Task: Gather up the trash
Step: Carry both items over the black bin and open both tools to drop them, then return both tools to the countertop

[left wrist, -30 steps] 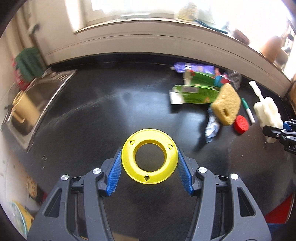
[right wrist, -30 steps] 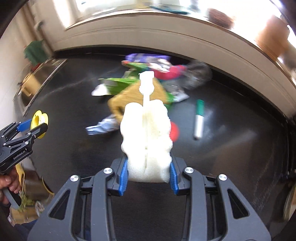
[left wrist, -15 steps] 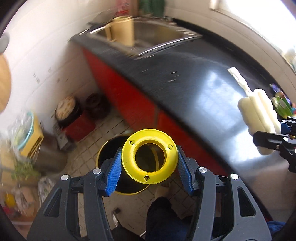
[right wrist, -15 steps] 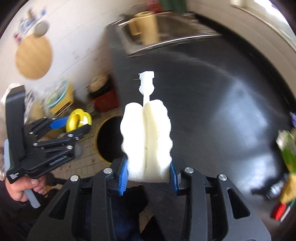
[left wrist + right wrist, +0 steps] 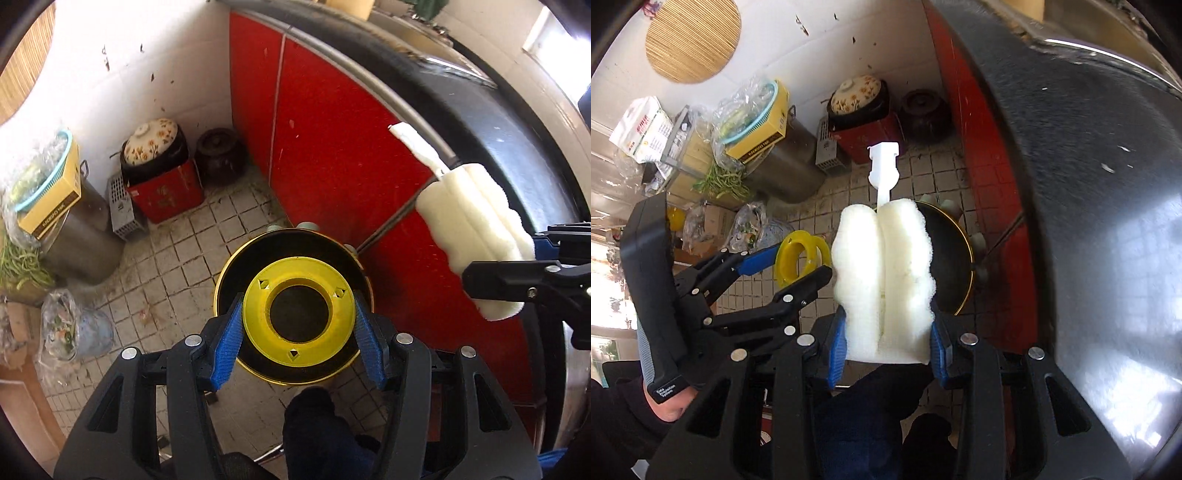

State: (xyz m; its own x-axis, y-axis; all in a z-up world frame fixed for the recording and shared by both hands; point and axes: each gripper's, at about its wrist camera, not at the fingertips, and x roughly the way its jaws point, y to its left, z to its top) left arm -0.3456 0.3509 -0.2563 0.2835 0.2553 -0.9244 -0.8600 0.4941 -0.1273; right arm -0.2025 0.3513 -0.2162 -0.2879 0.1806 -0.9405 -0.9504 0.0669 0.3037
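The ring [image 5: 299, 308] is pinched flat between the left gripper [image 5: 298, 328] pads, directly above the bin [image 5: 225, 280] mouth. The sponge [image 5: 882, 280] is clamped in the right gripper [image 5: 886, 341], handle toward 12 o'clock; there the bin [image 5: 955, 258] lies at 1 o'clock, partly offset. The left load is judged better centred for dropping.

I see a small-tiled floor [image 5: 192, 258], grimy, below red cabinet doors [image 5: 332, 155] on the right. A white wall [image 5: 147, 74] stands far off; a round woven mat [image 5: 692, 38] hangs there. Daylight glares on the black countertop [image 5: 1108, 184].
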